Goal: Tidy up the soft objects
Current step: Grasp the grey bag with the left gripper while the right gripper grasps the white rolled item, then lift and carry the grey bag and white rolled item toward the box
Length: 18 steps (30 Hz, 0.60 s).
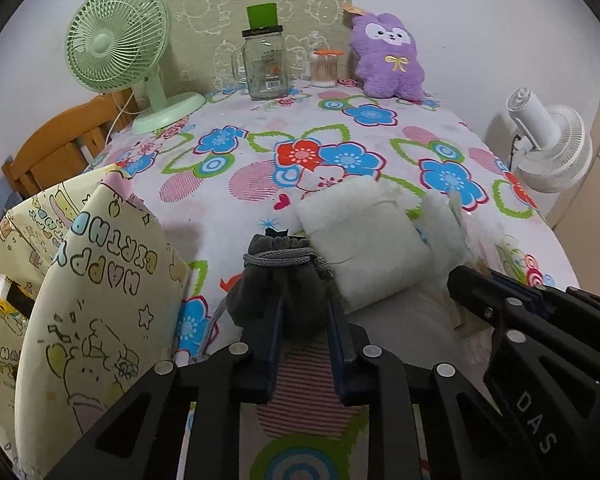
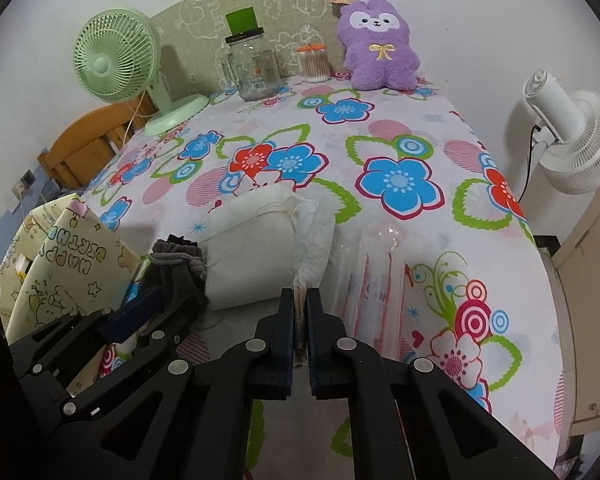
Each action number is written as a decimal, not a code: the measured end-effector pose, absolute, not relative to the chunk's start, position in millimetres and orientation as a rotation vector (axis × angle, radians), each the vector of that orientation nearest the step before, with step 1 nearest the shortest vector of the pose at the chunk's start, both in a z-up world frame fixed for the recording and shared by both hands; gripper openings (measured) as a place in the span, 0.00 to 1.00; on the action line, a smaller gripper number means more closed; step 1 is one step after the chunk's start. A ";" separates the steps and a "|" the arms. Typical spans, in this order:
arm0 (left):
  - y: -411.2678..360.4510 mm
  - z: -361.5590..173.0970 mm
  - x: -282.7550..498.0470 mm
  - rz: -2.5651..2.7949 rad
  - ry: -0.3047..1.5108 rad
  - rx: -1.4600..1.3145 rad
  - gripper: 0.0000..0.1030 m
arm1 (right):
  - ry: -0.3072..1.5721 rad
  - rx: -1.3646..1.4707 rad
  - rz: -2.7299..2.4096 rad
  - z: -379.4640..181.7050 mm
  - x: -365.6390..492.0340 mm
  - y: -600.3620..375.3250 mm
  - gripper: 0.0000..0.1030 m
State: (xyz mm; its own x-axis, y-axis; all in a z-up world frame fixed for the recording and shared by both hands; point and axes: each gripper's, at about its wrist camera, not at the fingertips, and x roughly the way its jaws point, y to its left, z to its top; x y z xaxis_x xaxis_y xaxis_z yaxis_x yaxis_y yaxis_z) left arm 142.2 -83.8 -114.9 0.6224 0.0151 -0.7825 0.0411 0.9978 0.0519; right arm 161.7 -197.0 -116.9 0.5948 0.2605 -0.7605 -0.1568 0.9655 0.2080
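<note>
My left gripper [image 1: 304, 304] is shut on a grey drawstring pouch [image 1: 280, 276], held just above the floral tablecloth [image 1: 260, 184]; it also shows in the right wrist view [image 2: 176, 268]. A white padded cushion [image 1: 364, 244] lies right of the pouch and shows in the right wrist view [image 2: 252, 256]. My right gripper [image 2: 299, 300] is shut on the edge of a white soft pad [image 2: 316, 240] next to the cushion; the gripper shows in the left wrist view [image 1: 460, 280]. A purple plush toy [image 1: 388, 60] sits at the table's back.
A yellow "Happy Birthday" bag [image 1: 100, 280] stands open at the left. A green fan [image 1: 116, 48], a glass jar [image 1: 264, 68] and a cotton-swab tub [image 1: 325, 68] stand at the back. A clear plastic pack [image 2: 380, 280] lies right of the cushion. A white fan [image 2: 572, 136] stands off the table's right edge.
</note>
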 end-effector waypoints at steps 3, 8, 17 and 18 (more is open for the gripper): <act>-86.8 -112.1 135.2 -0.043 0.899 0.070 0.16 | 0.900 0.123 0.242 -115.2 156.6 -196.7 0.08; -90.2 -108.3 124.0 -0.074 0.900 0.070 0.15 | 0.890 0.124 0.240 -111.2 147.8 -196.4 0.08; -93.1 -93.9 108.8 -0.098 0.879 0.065 0.15 | 0.859 0.123 0.232 -97.7 129.2 -198.1 0.08; -93.3 -92.2 107.1 -0.098 0.874 0.065 0.15 | 0.853 0.121 0.229 -94.8 126.3 -198.7 0.08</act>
